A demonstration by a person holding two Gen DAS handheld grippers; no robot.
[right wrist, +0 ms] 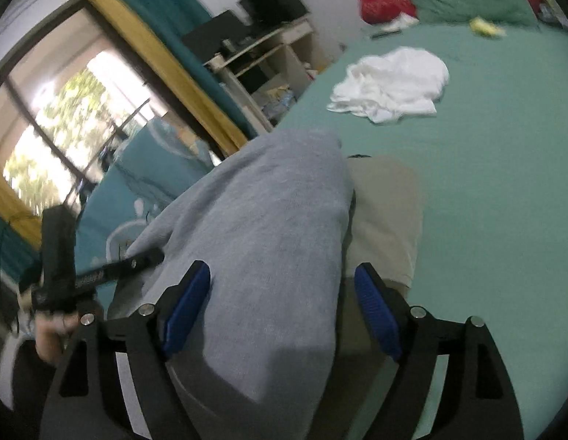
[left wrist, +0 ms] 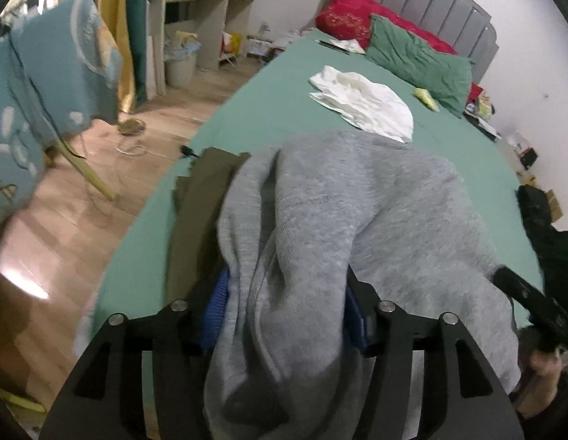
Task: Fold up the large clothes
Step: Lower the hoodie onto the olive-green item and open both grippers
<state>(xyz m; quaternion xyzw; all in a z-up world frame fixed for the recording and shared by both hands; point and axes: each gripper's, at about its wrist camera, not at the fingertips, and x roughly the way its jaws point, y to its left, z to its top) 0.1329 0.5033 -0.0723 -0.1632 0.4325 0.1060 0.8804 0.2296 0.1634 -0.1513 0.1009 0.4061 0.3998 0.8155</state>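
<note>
Grey sweatshirt (left wrist: 357,212) lies bunched on the near part of the green bed (left wrist: 276,110), over an olive garment (left wrist: 199,198), with a white cloth (left wrist: 364,104) farther off. The left gripper (left wrist: 284,315) has fabric draped between its fingers, which look loosened rather than clamped; the right gripper (right wrist: 280,308) stands open astride the cloth. Judging by this, release cleanly, then smooth the fold flat before regripping an edge.

Left gripper (left wrist: 284,315) jaws parted, angled downward; right gripper (right wrist: 284,308) jaws wide.
</note>
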